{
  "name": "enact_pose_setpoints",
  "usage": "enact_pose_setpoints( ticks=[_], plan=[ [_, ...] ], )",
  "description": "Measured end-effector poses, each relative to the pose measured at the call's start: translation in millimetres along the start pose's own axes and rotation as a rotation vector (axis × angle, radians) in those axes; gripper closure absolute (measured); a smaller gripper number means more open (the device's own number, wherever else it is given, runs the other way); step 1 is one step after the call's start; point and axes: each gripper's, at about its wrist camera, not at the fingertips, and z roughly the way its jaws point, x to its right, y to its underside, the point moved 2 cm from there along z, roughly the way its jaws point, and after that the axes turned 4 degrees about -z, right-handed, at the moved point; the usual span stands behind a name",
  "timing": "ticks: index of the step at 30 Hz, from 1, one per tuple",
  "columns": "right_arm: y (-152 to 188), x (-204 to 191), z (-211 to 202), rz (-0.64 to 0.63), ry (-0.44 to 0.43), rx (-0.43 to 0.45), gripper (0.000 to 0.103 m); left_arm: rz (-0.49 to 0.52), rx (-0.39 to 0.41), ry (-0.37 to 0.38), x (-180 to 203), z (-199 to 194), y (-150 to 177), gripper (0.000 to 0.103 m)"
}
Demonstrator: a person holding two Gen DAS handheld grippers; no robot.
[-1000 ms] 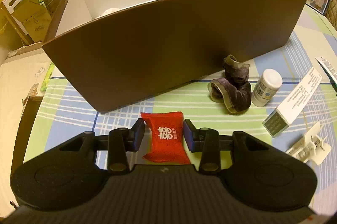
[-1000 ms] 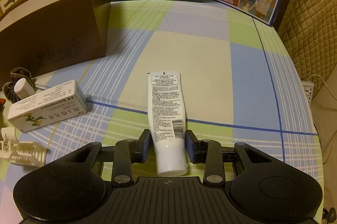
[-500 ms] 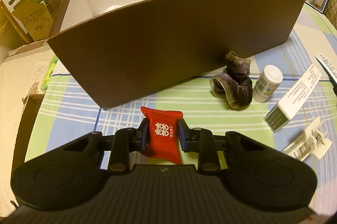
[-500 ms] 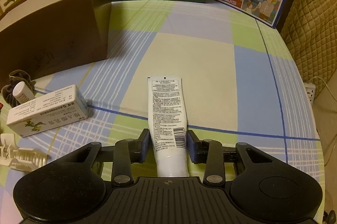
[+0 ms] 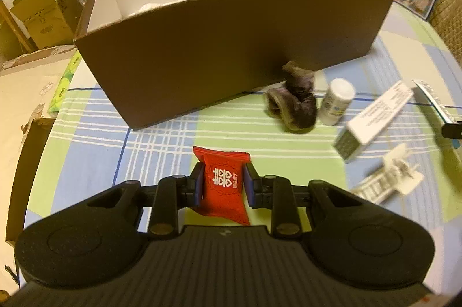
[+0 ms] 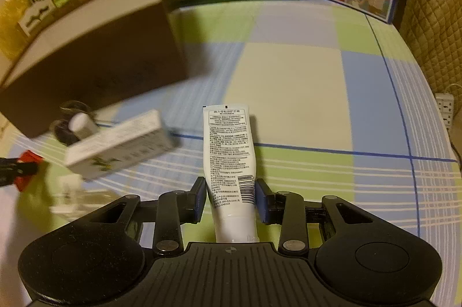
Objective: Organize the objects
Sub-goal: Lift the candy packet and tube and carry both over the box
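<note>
At the far left of my view stands the brown storage box, open at the top with white inner walls. Something pale shows just over its near wall at the left end, too hidden to name, so I judge at most a little has gone in. Most of the sorting is still ahead.

My left gripper has its jaws clenched on the red candy packet, pads pressing both of its sides. The packet seems just clear of the checked worktop, in front of the box's near wall. It has been picked up but not yet delivered.

Further right, loose things wait on the cloth: a dark rolled sock touching the box's foot, a small white pill bottle just beside it, a long white medicine carton, and a white plastic clip piece, blurred.

My right gripper is grasping the white cream tube near its cap end, jaws tight against it, the crimped end pointing away from me over the cloth. That tube is also in hand and unplaced.

So two things are held, at least four lie untouched, and the box sits close to all of them. I would expect both held items to go over its wall next.
</note>
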Motion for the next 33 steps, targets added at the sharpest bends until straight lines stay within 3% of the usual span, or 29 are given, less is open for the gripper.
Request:
enact_pose_setpoints(
  ticks=[8, 15, 24, 33],
  plan=[
    [-25, -44, -37, -0.049, -0.14, 0.082, 0.07, 0.013, 0.07, 0.054, 13, -34, -11, 0.079],
    [-61, -82, -47, -0.098, -0.25, 0.137, 0.07, 0.024, 0.158, 0.082, 18, -65, -36, 0.079],
    [-118, -118, -24, -0.096, -0.317, 0.16, 0.07, 0.029, 0.258, 0.062, 12, -83, -85, 0.079],
    [-172, -148, 18, -0.085, -0.34, 0.143, 0.07, -0.012, 0.264, 0.012, -8, -62, -143, 0.079]
  ],
)
